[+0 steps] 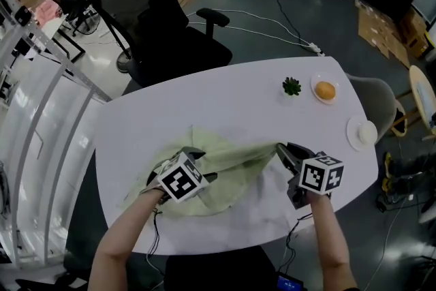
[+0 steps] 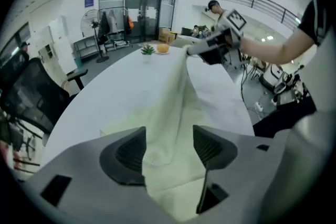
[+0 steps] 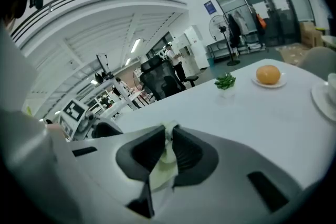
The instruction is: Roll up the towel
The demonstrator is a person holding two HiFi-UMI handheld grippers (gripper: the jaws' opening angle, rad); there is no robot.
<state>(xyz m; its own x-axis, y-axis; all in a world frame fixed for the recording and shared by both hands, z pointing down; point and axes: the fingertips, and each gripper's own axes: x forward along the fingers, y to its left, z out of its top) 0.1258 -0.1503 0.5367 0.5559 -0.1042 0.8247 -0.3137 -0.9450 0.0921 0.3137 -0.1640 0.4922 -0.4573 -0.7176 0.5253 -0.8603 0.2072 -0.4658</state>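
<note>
The room is a large open office with a grey floor point(image 1: 286, 10). A black office chair point(image 1: 170, 31) stands at the far side of the white oval bench point(image 1: 225, 92), and cardboard boxes point(image 1: 381, 24) lie off to the right. My two bare forearms come up from the bottom of the head view, the left forearm point(image 1: 126, 228) angling in towards the middle and the right forearm point(image 1: 330, 235) running nearly straight up the frame. Both end at the near half of the bench.

The towel point(image 1: 225, 160), pale green and crumpled, lies on that near half between the two tools. The left gripper point(image 1: 203, 165) tips steeply down over the towel's left part. In its own view its fingers point(image 2: 126, 152) stand apart, with a fold of towel lying loosely in the gap, not pinched. From there the cloth rises as a ridge to the right gripper point(image 1: 283, 150), which points at a shallower angle. Its fingers point(image 3: 144, 152) are clamped together on a bunched edge of the towel, holding that edge up off the bench.

Well apart from the towel, near the far right rim, a small green plant point(image 1: 291, 86) sits just beside an orange point(image 1: 325, 90) on a white plate point(image 1: 317, 82). A second white dish point(image 1: 361, 133) lies at the right edge, and I cannot make out what it holds.
</note>
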